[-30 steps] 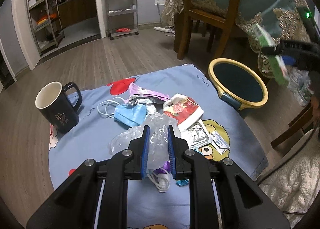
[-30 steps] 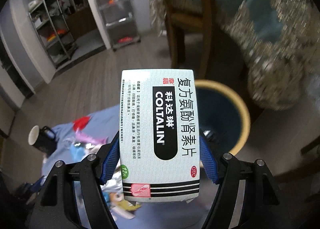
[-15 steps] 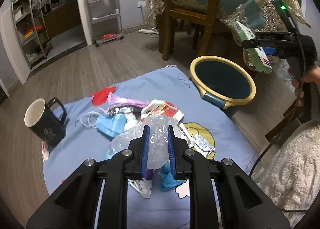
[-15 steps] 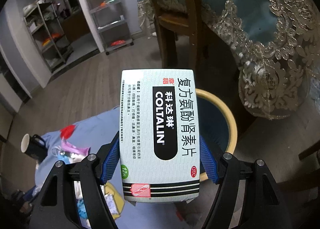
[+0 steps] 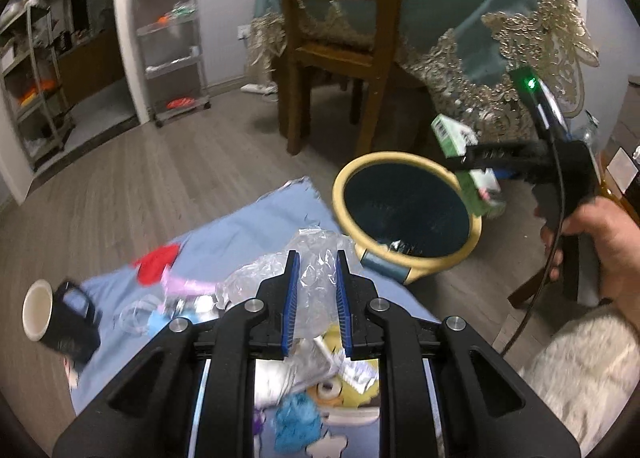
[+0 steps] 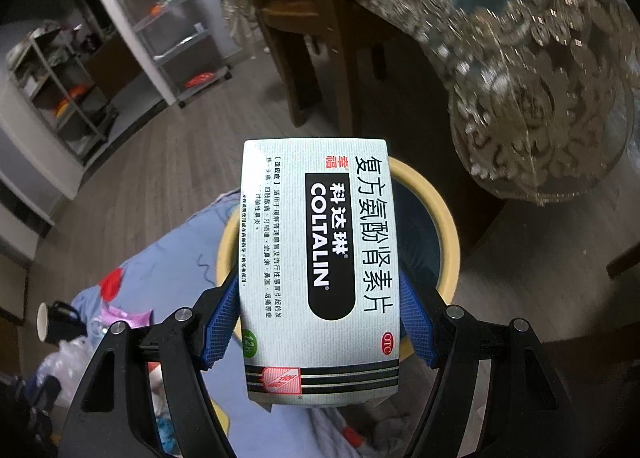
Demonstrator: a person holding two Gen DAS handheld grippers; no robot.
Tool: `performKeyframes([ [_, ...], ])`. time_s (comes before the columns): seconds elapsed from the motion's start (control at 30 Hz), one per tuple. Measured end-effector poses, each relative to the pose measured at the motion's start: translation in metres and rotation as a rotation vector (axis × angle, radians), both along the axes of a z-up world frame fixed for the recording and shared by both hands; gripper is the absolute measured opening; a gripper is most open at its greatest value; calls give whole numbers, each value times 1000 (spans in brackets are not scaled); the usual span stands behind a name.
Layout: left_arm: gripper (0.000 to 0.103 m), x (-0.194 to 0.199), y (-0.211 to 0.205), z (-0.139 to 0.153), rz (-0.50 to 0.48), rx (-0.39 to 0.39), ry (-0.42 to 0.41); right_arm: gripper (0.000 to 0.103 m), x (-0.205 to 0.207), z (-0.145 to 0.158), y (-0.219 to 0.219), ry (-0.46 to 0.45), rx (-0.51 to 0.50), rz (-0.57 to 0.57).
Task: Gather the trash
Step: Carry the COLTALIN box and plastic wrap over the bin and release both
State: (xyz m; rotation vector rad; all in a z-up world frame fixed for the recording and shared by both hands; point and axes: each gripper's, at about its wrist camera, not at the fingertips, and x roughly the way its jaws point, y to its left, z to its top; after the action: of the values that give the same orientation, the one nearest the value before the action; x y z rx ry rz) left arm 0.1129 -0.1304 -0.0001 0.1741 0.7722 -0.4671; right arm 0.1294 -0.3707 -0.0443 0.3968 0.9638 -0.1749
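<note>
My left gripper (image 5: 316, 282) is shut on a crumpled clear plastic bag (image 5: 312, 254) and holds it above the blue cloth (image 5: 248, 226), short of the yellow-rimmed dark bin (image 5: 408, 210). My right gripper (image 6: 320, 314) is shut on a white and green medicine box (image 6: 320, 270) and holds it over the bin (image 6: 444, 226). In the left wrist view the right gripper (image 5: 480, 156) with the box (image 5: 452, 136) hangs over the bin's right rim. Several wrappers, a blue mask and a cable (image 5: 160, 310) lie on the cloth.
A dark mug (image 5: 60, 318) stands at the cloth's left edge. A wooden chair (image 5: 340, 46) and a table with a teal lace cloth (image 5: 500, 38) stand behind the bin. Metal shelves (image 5: 172, 30) line the far wall. Something white and fluffy (image 5: 580, 378) is at the right.
Both grippers moved toward the bin. The left carried the plastic bag forward and right. The right brought the medicine box over the bin's opening.
</note>
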Motion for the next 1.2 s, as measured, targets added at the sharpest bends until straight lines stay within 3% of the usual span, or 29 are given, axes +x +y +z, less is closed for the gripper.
performKeyframes([
  [0.23, 17, 35, -31, 1, -36, -39, 27, 72, 9, -7, -5, 19, -13, -3],
  [0.77, 17, 76, -109, -22, -156, 17, 54, 72, 20, -19, -14, 62, -21, -9],
  [0.97, 17, 82, -129, -41, -216, 5, 83, 73, 27, -30, -26, 95, 26, -51],
  [1.2, 17, 102, -142, -57, -215, -1, 95, 73, 31, -37, -36, 94, 108, -81],
])
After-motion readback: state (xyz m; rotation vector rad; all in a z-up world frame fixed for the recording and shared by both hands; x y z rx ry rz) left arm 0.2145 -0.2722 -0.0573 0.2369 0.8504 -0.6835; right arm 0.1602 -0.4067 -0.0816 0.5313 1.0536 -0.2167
